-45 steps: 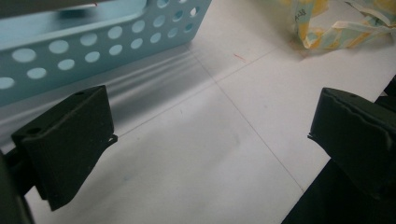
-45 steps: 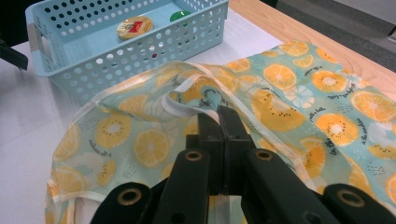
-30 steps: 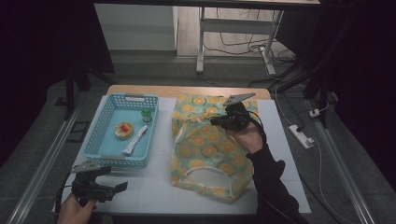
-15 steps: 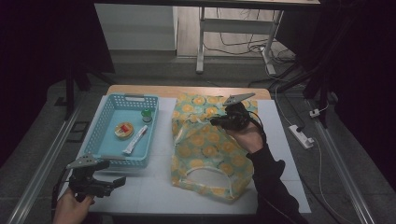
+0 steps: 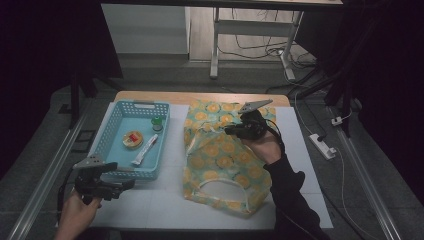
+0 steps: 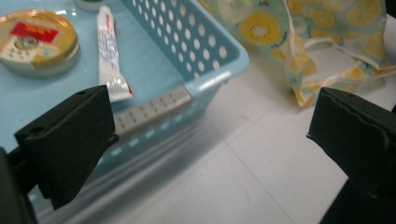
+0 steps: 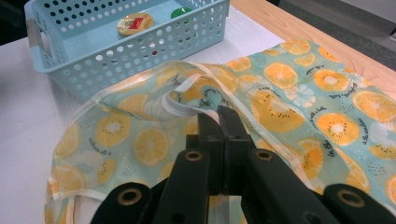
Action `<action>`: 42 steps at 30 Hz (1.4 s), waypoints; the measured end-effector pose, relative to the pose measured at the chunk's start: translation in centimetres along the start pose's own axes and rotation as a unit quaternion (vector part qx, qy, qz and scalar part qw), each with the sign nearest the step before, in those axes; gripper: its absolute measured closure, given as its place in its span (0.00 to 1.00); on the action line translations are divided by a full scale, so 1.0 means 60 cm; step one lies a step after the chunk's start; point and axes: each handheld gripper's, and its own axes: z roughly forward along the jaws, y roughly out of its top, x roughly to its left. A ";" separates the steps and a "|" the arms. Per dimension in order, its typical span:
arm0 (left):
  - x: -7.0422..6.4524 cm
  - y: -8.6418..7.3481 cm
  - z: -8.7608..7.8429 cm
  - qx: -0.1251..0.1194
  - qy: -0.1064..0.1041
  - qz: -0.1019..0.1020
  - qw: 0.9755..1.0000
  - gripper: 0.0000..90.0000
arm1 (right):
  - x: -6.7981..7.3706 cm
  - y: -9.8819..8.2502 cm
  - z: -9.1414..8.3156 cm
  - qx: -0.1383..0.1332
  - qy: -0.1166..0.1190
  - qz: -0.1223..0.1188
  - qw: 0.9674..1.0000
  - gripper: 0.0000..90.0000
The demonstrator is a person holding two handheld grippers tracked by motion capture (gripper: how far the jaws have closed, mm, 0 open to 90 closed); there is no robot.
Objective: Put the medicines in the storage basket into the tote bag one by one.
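Observation:
A teal bag [image 5: 220,165] printed with orange slices lies on the white table right of a light blue basket [image 5: 117,117]. My right gripper [image 5: 227,131] rests over the bag's far part, shut on the bag's white-edged strap [image 7: 187,95], which rises to its tips [image 7: 223,114]. Inside the basket are a round tin [image 5: 132,139], a white tube [image 5: 145,150] and a green-capped item [image 5: 158,122]. My left gripper [image 5: 125,175] hovers at the basket's near corner [image 6: 205,60], open with nothing between its jaws [image 6: 210,135]. The tin [image 6: 37,39] and tube [image 6: 108,51] lie just ahead of it.
A wooden strip [image 5: 150,96] runs along the table's far edge. A white power strip [image 5: 324,146] lies on the floor to the right. A metal stand [image 5: 215,45] rises behind the table. Bare white tabletop [image 5: 165,205] lies between the left gripper and the bag.
My left gripper has risen and moved toward the basket's near corner. The right gripper and the bag have stayed in place.

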 end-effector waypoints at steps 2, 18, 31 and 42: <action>0.004 0.006 0.002 -0.001 0.007 -0.001 1.000 0.00 | 0.000 0.000 0.001 0.000 0.000 0.001 1.000 1.00; 0.050 0.055 0.026 0.011 0.038 0.001 0.999 0.00 | 0.000 0.000 0.000 -0.001 0.000 0.001 1.000 1.00; 0.090 0.098 0.063 0.031 0.056 -0.010 0.998 0.00 | -0.002 0.000 -0.001 -0.003 -0.004 0.001 1.000 1.00; 0.117 0.133 0.098 0.039 0.056 0.001 0.998 0.00 | -0.003 0.000 -0.001 -0.005 -0.005 0.001 1.000 1.00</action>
